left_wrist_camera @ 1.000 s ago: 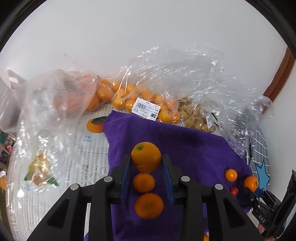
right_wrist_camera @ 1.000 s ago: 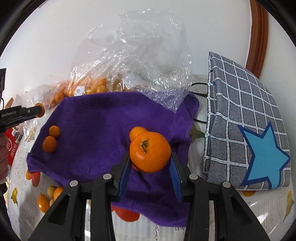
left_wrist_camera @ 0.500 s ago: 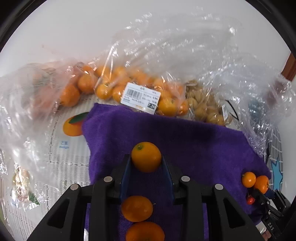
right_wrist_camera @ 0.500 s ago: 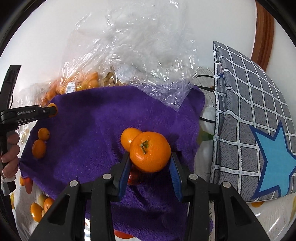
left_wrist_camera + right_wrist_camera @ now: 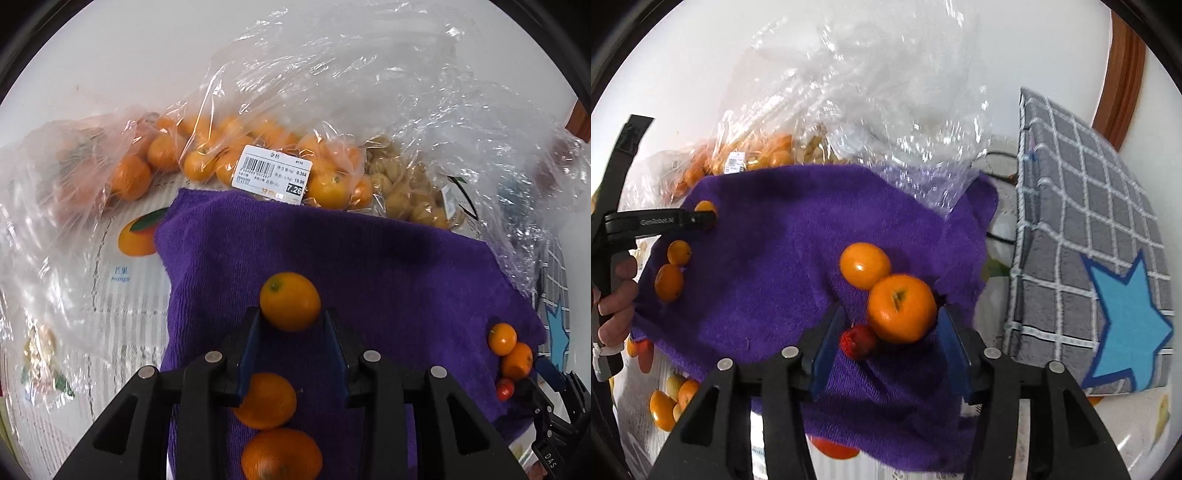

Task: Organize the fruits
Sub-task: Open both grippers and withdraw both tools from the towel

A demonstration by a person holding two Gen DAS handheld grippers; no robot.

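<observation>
A purple towel (image 5: 369,258) covers the table. The left gripper (image 5: 291,325) reaches toward 12 o'clock, clenching a kumquat (image 5: 290,301). The right gripper (image 5: 886,332) is released; a mandarin (image 5: 901,308) rests against its 3 o'clock finger. Only the right view shows a checked cushion (image 5: 1082,229).

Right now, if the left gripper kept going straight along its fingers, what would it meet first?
The left gripper, shut on a small orange, points across bare purple towel; probably the labelled bag of oranges at its far edge comes first, though depth is unclear.
</observation>
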